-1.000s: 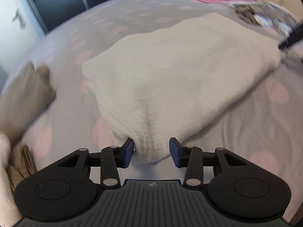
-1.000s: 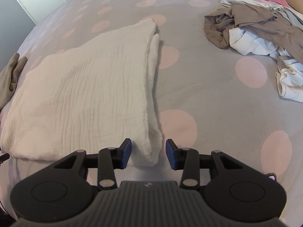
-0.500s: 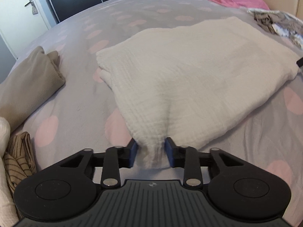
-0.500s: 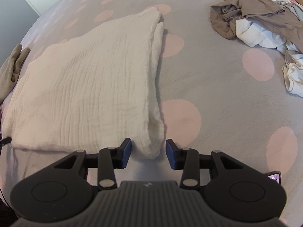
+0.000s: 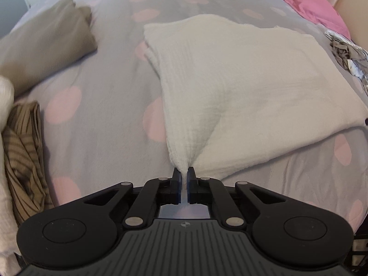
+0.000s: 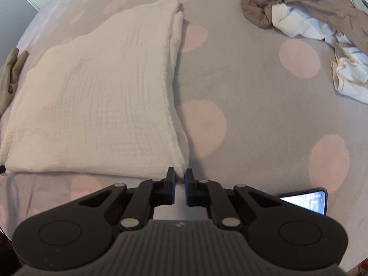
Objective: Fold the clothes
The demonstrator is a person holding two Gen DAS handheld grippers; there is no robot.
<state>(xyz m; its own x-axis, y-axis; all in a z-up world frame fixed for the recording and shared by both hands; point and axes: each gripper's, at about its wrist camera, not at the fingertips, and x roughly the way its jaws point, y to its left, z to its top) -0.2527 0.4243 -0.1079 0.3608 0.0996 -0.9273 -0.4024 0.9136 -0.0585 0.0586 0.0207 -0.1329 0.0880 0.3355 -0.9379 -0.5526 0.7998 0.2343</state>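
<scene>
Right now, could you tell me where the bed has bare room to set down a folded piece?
Free: the bedspread between the white cloth and the unfolded heap, and the strip between the cloth and the tan folded garment. Crowded: the left edge by the striped garment.

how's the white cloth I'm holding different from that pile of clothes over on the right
The white cloth is one piece, folded flat with straight edges; the clothes pile is several brown and white garments, crumpled and unfolded. The cloth's near corners are pinched by the left gripper and the right gripper; nothing touches the pile. Both lie on the spotted bedspread.
</scene>
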